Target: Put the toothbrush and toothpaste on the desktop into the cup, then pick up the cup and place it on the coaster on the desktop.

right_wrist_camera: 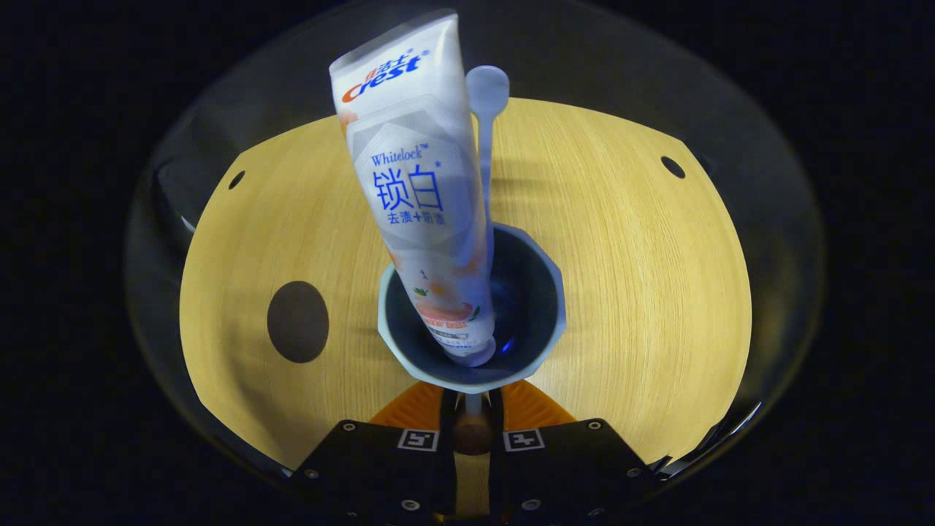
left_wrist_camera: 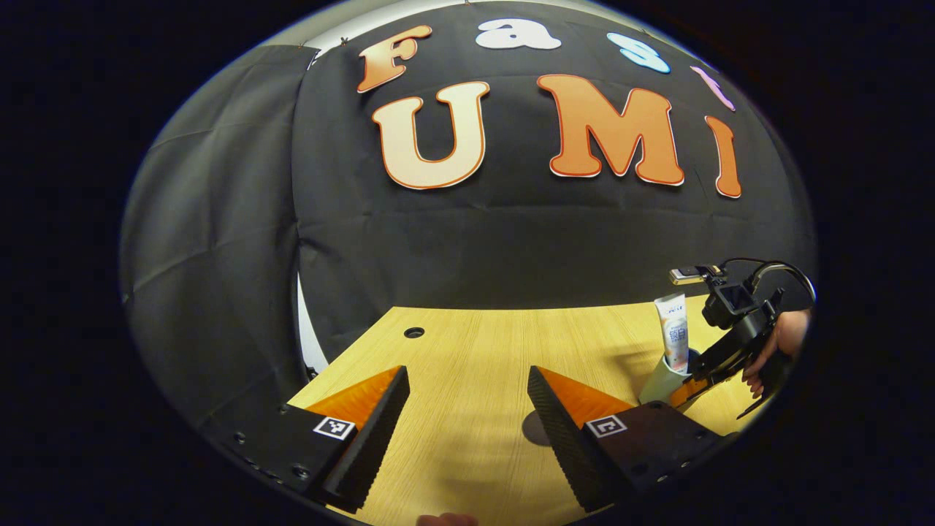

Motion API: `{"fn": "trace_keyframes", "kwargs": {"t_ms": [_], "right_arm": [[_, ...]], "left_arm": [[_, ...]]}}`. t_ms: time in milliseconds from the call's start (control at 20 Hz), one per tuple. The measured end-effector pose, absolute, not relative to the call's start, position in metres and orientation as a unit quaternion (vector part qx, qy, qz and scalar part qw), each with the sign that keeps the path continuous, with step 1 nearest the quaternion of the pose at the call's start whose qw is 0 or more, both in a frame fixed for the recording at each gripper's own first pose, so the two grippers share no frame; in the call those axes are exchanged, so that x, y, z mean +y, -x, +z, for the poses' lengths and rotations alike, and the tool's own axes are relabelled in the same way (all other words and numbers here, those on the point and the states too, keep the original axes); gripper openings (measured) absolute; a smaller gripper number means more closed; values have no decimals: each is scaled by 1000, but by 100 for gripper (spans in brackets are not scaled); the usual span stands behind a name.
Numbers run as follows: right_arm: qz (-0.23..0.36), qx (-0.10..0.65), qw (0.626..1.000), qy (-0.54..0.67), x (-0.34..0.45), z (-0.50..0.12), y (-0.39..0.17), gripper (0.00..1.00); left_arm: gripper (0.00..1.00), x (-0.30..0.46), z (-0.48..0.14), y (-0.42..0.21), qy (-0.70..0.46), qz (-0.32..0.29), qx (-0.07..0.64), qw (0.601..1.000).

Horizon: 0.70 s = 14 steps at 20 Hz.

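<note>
Looking along your left gripper, you see its fingers spread wide over the bare desktop; far right, the cup holds the toothpaste, with your right gripper against it. In the right gripper view, your fingers close narrowly on the cup's near rim, toothbrush and toothpaste upright inside, the dark coaster lying well apart to the left.

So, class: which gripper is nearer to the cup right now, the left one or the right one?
Right. The right gripper is pinched on the near rim of the cup, which holds the toothpaste and toothbrush. The left gripper is open over bare desktop, well apart from the cup.
</note>
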State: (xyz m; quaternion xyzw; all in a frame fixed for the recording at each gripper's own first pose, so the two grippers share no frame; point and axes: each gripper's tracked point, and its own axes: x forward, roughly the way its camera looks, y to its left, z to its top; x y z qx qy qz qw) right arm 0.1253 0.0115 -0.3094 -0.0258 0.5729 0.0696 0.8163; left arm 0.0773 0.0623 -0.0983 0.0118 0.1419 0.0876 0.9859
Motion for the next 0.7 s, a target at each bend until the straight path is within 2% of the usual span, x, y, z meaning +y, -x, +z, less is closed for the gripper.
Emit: {"fn": "trace_keyframes", "kwargs": {"t_ms": [450,700], "right_arm": [[147,558,814,63,2,-308,-134,18],[171,560,807,80,-5,-302,-137,18]], "left_arm": [[99,110,-98,-39,-12,127,142,982],[99,138,-102,-18,-7,155,148,977]]}}
